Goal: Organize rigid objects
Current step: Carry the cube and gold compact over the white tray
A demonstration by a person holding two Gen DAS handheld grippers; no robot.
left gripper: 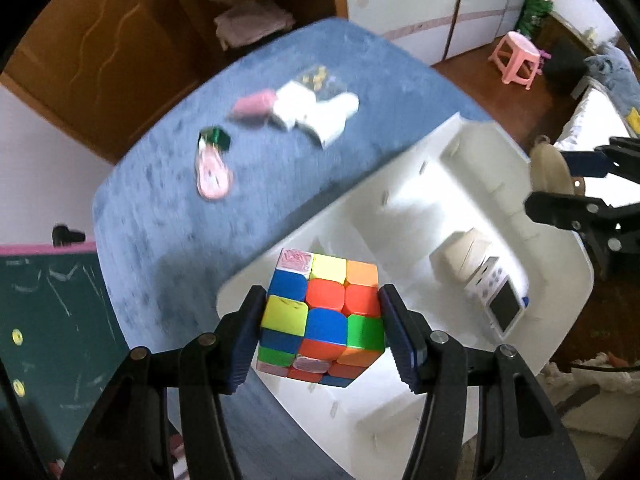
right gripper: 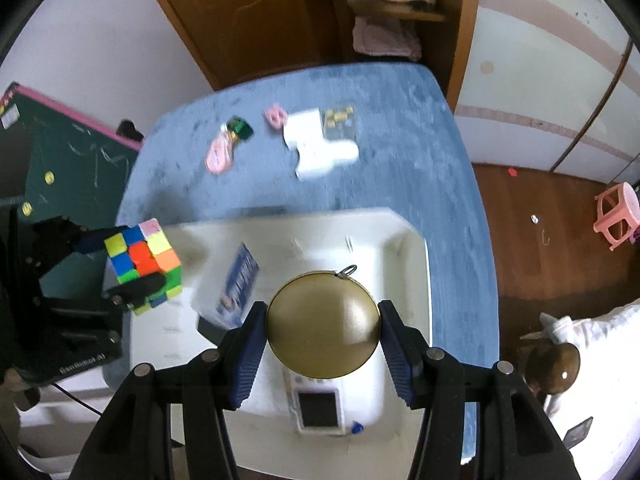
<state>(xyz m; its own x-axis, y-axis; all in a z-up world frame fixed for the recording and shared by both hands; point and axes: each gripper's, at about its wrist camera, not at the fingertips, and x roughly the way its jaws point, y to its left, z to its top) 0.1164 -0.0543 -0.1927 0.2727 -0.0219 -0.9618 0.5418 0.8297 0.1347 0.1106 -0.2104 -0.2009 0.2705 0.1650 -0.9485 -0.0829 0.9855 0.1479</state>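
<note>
My left gripper (left gripper: 322,320) is shut on a multicoloured puzzle cube (left gripper: 322,316) and holds it above the near corner of a white divided bin (left gripper: 400,216). The cube also shows in the right wrist view (right gripper: 144,264). My right gripper (right gripper: 323,330) is shut on a round brass-coloured disc with a small ring (right gripper: 323,324), above the same bin (right gripper: 412,248). In the left wrist view the right gripper (left gripper: 560,184) sits at the right edge with the disc (left gripper: 550,168). A white handheld device with a dark screen (left gripper: 500,300) and a box (right gripper: 238,284) lie inside the bin.
On the blue tablecloth (left gripper: 180,220) beyond the bin lie a pink oval item with a green piece (left gripper: 212,168), a pink object (left gripper: 256,104), white boxes (left gripper: 316,114) and a printed card (right gripper: 340,122). A chalkboard (left gripper: 48,312) stands left. A pink stool (right gripper: 616,212) is on the floor.
</note>
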